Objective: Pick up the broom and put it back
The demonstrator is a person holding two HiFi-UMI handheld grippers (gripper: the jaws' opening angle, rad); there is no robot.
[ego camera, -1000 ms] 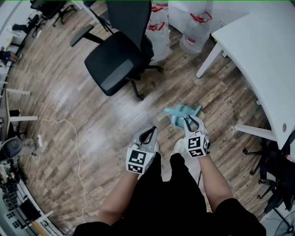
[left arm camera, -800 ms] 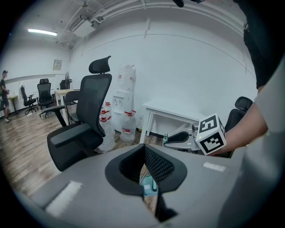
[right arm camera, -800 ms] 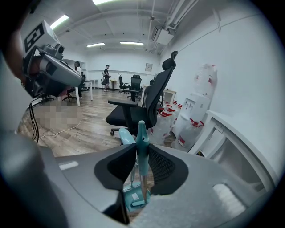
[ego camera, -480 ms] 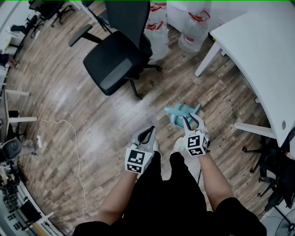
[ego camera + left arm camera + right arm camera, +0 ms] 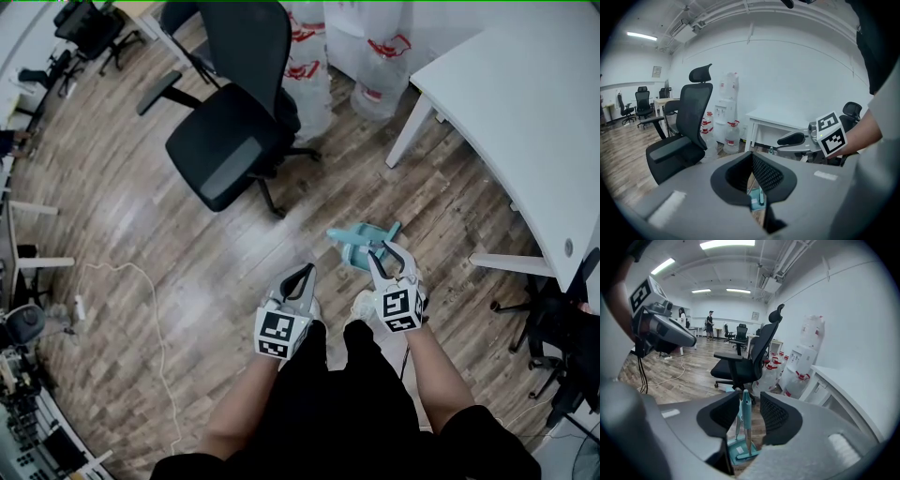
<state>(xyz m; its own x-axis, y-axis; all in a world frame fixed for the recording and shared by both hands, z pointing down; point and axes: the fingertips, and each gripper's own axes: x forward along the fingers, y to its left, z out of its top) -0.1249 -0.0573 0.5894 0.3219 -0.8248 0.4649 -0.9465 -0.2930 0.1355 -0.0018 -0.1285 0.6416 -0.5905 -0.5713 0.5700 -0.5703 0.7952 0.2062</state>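
Note:
A teal broom (image 5: 367,235) stands upright in its teal dustpan (image 5: 357,251) on the wood floor, just ahead of my right gripper (image 5: 389,251). In the right gripper view the broom's handle (image 5: 746,411) rises between the jaws of the right gripper (image 5: 750,398) with a gap on each side. Those jaws have just been opening and no pad presses on it. The dustpan (image 5: 740,452) shows below. My left gripper (image 5: 306,272) hovers to the left, apart from the broom, jaws closed tip to tip on nothing (image 5: 751,157).
A black office chair (image 5: 234,141) stands ahead on the left. Water bottles (image 5: 375,66) line the far wall. A white table (image 5: 525,112) curves along the right, with another dark chair (image 5: 553,337) below it. A white cable (image 5: 141,281) lies on the floor at left.
The right gripper's jaws have spread apart around the broom handle and the gripper has lifted slightly. The broom and dustpan stay standing on the floor. The left gripper has hardly moved.

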